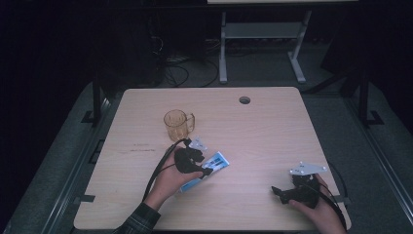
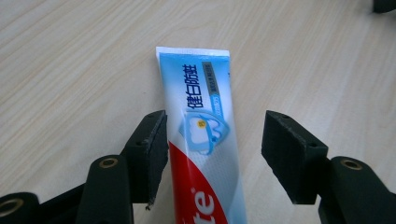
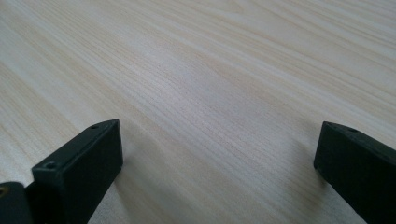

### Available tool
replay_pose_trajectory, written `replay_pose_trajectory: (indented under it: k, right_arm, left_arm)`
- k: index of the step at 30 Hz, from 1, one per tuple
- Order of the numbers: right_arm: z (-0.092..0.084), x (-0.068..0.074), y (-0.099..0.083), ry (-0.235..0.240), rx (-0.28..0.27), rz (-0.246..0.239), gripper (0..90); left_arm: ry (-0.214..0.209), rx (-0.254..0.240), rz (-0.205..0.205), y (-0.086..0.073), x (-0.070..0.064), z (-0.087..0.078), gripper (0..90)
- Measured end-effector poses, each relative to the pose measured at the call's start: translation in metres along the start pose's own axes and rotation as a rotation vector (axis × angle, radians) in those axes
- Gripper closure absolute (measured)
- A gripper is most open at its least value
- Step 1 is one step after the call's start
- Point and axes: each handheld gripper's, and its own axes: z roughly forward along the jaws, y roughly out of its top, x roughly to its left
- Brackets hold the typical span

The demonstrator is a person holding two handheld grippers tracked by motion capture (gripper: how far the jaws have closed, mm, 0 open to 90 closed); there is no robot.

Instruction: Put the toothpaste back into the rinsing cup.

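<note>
Currently the left tongs (image 2: 212,154) stand released astride a toothpaste tube (image 2: 201,140) lying flat near the table (image 1: 263,131) centre, one jaw touching it. Right tongs (image 3: 219,172) released near the front right corner.

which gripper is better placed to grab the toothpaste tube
Left. The left gripper already has its open jaws either side of the toothpaste tube; the right gripper sits apart over bare table.
</note>
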Motion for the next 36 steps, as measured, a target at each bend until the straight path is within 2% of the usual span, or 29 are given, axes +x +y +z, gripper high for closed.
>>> replay_pose_trajectory:
  k: [4, 9, 18, 27, 36]
  right_arm:
    - [0.000, 0.000, 0.000, 0.000, 0.000, 0.000, 0.5]
    - [0.000, 0.000, 0.000, -0.002, 0.000, -0.003, 0.5]
    - [0.000, 0.000, 0.000, -0.001, 0.001, -0.005, 0.5]
    - [0.000, 0.000, 0.000, -0.001, 0.000, -0.006, 0.5]
    - [0.000, 0.000, -0.001, -0.001, -0.001, -0.006, 0.5]
  left_arm:
    - [0.005, 0.020, -0.002, 0.004, 0.001, 0.009, 40.1]
    - [0.039, 0.051, 0.001, 0.009, 0.002, 0.018, 39.6]
    - [0.057, 0.091, 0.004, 0.013, 0.001, 0.035, 39.3]
    - [0.069, 0.127, 0.016, 0.014, -0.003, 0.042, 40.4]
    - [0.071, 0.136, 0.002, 0.015, -0.004, 0.041, 44.3]
